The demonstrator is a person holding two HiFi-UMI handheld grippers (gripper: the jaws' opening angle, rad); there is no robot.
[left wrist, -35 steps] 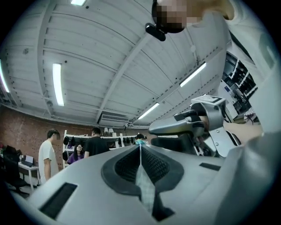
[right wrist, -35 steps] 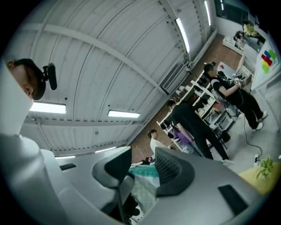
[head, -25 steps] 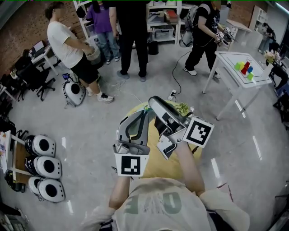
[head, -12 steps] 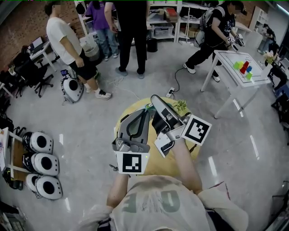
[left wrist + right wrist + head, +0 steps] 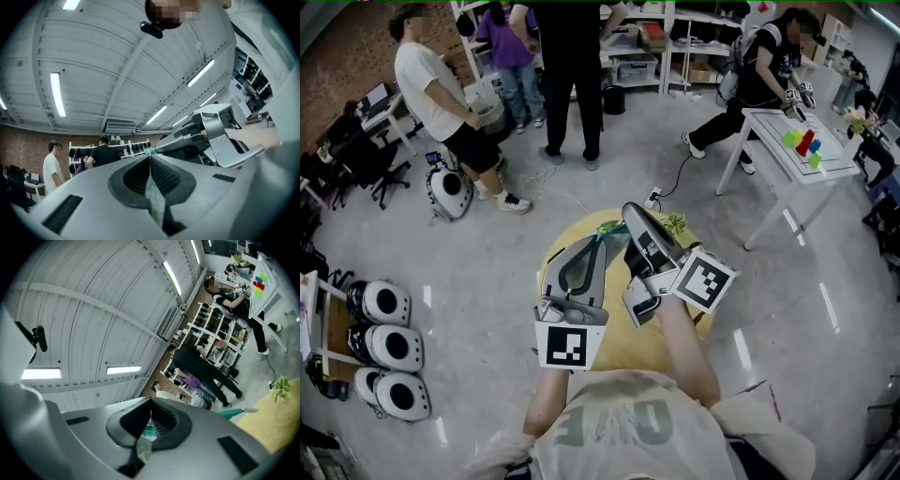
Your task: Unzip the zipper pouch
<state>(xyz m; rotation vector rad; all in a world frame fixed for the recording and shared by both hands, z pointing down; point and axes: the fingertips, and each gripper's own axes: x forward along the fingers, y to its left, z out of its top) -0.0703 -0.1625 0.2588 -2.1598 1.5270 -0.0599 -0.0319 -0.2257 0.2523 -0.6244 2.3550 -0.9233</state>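
On the left first: clamped tight with the left gripper (image 5: 150, 157), jaws pressed together on a pale, see-through bit of the zipper pouch (image 5: 153, 199). Probably gripped that way to stop any sliding during the pull on the zip. Held up in the air, not lying down, above the round yellow table (image 5: 633, 342). Lifted like this, most likely, to keep both ends easy to reach with nothing in the way. Next, the middle of the head view: only a small teal bit to see, tucked between the two gripper tips, with the rest hidden behind grey gripper parts. Hard to tell the long way of the pouch for sure. Seems to run across, from the left tip over to the right tip, pulled a little tight between them. No way to pick out the end with the zip pull from here. Then on the right: just been closing and now shut, the right gripper (image 5: 150, 401), squeezing a teal and pale bit of the pouch between its jaws. Maybe the zip pull, maybe the cloth next to it; too small to say. Set close beside the other grip, likely to start the pull there and drag away from the held side. Both tipped a little upward, looking at the ceiling lights (image 5: 57, 93), so aimed up and away from the body.
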